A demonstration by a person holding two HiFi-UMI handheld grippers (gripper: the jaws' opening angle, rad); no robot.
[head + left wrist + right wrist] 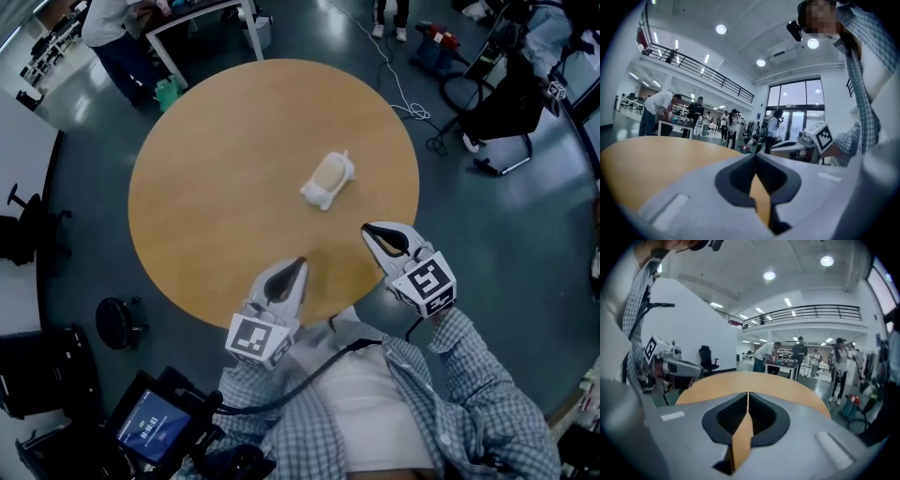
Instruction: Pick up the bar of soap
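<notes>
**Bar of soap (328, 175) alone near mid-table, both grippers shut and empty**

Counted: one round wooden table (216, 187), one bar of soap, two grippers, each with one marker cube.

Far left, off the table: one black office chair (21, 228) on the floor, and nearer, one dark round stool (116, 322).

Left gripper (300, 262): over the table's near edge, tips pointing far and slightly right, marker cube at the near end, checked sleeve behind it. Jaws pressed fully together (755, 154), nothing between them, only bare tabletop ahead.

Right of that and farther out: the tan bar, lying on the tabletop a little right of centre, wrapped or cradled in something white; wrapper or dish, cannot tell which. Long axis slanted from near left to far right. Well apart from both grippers, touched by neither.

Right gripper (366, 228): over the table's near right edge, tips pointing far and left, marker cube at the near right, checked sleeve behind. Jaws closed tip to tip (747, 393), holding nothing. Somewhat nearer the bar than the left one.
</notes>
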